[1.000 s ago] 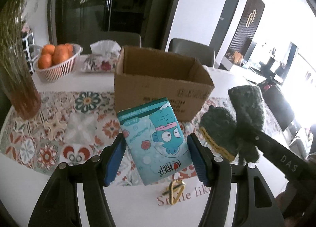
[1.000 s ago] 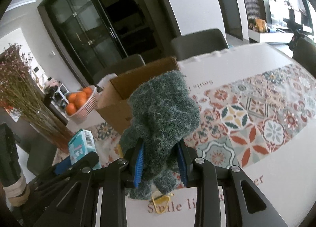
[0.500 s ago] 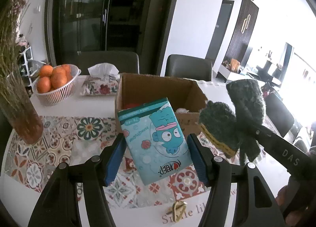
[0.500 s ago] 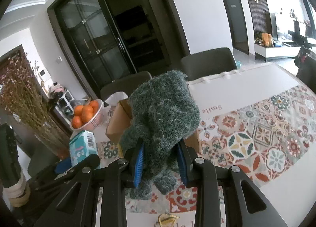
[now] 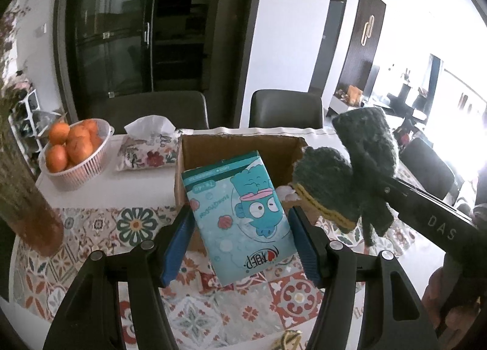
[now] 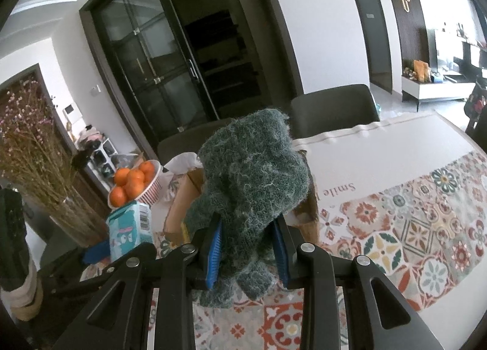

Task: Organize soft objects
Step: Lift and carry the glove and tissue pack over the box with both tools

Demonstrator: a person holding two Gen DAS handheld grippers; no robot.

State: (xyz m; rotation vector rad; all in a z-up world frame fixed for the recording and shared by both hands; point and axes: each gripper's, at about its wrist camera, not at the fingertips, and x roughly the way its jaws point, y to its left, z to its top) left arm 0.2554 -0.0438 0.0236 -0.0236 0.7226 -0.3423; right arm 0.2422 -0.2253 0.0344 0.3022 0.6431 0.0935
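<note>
Teal, cartoon-printed soft tissue pack [image 5: 240,216] sat clamped between the blue pads of the left gripper [image 5: 240,239], held upright in the air in front of an open brown cardboard box [image 5: 240,149] on the patterned tablecloth [image 5: 91,246]. Beside it, the right gripper [image 6: 246,246] was closed narrowly on a dark green knitted mitten with a yellow-edged cuff [image 6: 249,185], which drooped over the fingers near the box's right corner. Neither item had reached the box, so the sorting appeared to be mid-way: both pieces lifted, both drops outstanding. Something pale [image 5: 287,191] showed inside the box beyond the pack, too hidden to identify, suggesting earlier deposits. Elsewhere on the table stood a white ribbed basket [image 5: 88,167] holding oranges [image 5: 71,144], a floral fabric tissue holder [image 5: 146,152] with a white tissue pulled up, and a vase of dried stems [image 5: 27,197].
</note>
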